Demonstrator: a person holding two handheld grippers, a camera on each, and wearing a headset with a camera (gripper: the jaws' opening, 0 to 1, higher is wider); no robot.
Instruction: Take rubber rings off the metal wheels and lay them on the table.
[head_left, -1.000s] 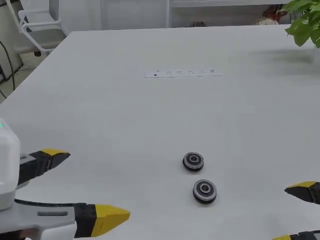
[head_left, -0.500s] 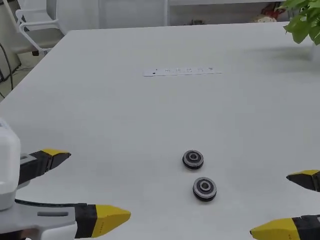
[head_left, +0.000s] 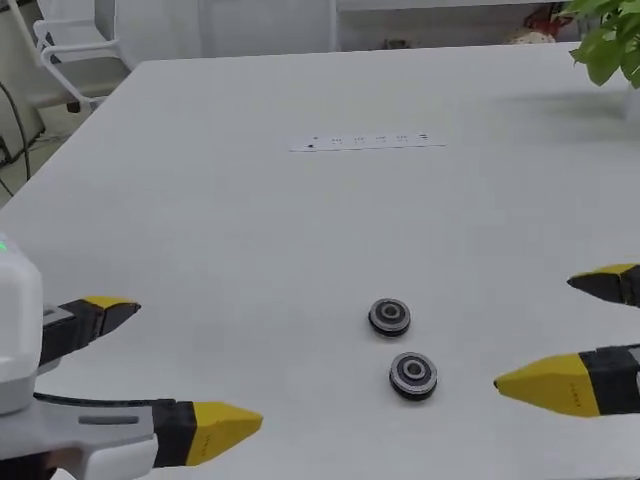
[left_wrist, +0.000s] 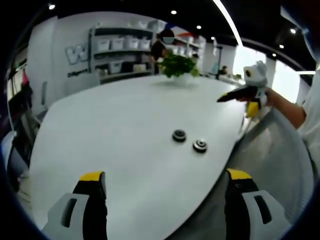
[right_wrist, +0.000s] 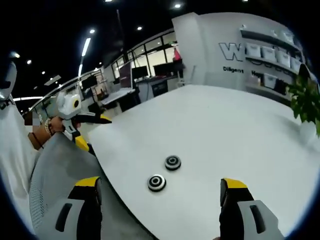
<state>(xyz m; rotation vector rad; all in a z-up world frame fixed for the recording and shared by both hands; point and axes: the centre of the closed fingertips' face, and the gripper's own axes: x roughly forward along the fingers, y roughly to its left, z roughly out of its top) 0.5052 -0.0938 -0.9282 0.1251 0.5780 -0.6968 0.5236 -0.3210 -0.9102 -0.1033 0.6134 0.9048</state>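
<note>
Stretching away wide and pale, the bench (head_left: 250, 220) carries the whole job near its front edge. Left tool (head_left: 170, 370) hangs low at the near left, jaws spread wide apart, nothing between them. Right tool (head_left: 565, 335) sits over on the right, jaws gaping too and gripping nothing.

Between the two tools lie the wheels, both flat on the bench with hubs facing up, as far as I can judge. The near wheel (head_left: 413, 374) and the far wheel (head_left: 389, 317) sit close together without touching, lined up roughly front to back.

Here's what matters: that pair is clearly closer to the right tool. Its lower yellow tip points straight at the near wheel from just beside it, while the left tool is well apart. In the right gripper view both wheels sit ahead, between the jaws.

The rubber rings (head_left: 413, 393), dark bands round each rim, are both still on.
</note>
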